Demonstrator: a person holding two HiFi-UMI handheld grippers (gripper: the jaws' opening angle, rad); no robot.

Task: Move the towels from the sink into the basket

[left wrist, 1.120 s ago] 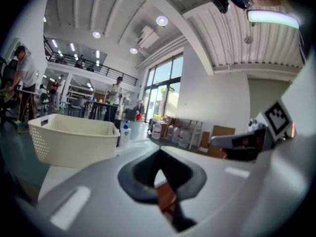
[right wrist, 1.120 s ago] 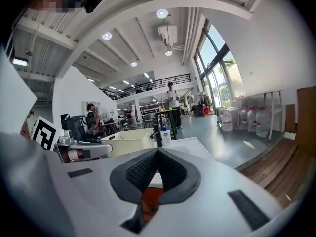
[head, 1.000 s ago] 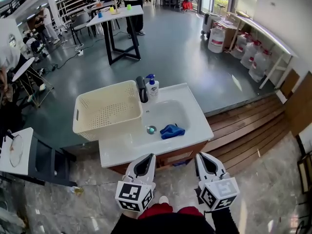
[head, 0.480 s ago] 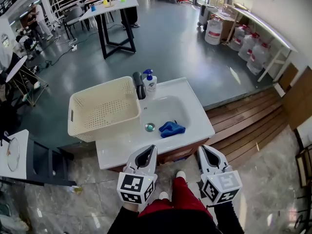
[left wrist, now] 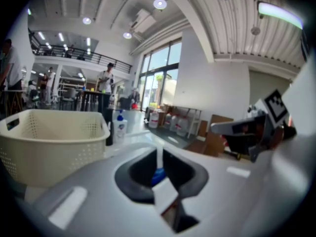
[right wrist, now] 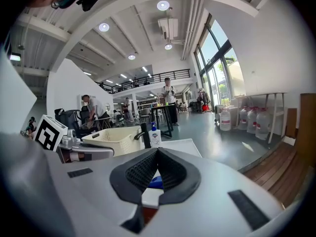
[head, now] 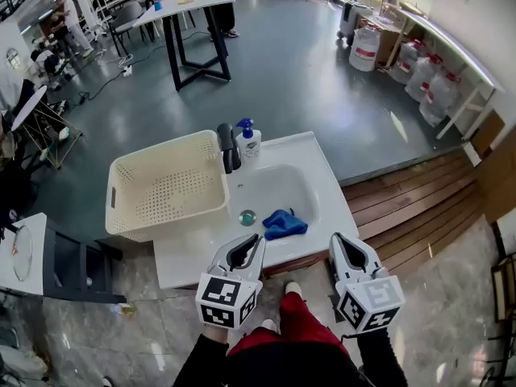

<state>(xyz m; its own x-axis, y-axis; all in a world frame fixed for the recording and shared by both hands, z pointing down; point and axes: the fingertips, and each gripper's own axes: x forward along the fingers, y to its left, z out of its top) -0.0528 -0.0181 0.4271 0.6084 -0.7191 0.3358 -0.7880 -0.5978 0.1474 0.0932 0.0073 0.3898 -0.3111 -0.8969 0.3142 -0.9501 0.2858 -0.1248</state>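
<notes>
Item: one blue towel (head: 285, 223), crumpled, lying in the front part of the white sink (head: 320, 164) basin, just right of the drain (head: 247, 216) and apart from it. Cream perforated basket (head: 168, 144): standing on the counter's left end beside the basin, nothing seen inside. Black faucet (head: 227, 147) and pump soap bottle (head: 250, 142): upright side by side at the basin's back rim, between basket and basin. Left gripper (head: 256, 238): over the counter's front edge, near the towel but not touching it; its jaws have just been opening and stand a narrow slit apart with nothing between them, the towel showing beyond the gap. Right gripper (head: 337, 237): by the counter's front right corner, jaws closed tip to tip, holding nothing.
</notes>
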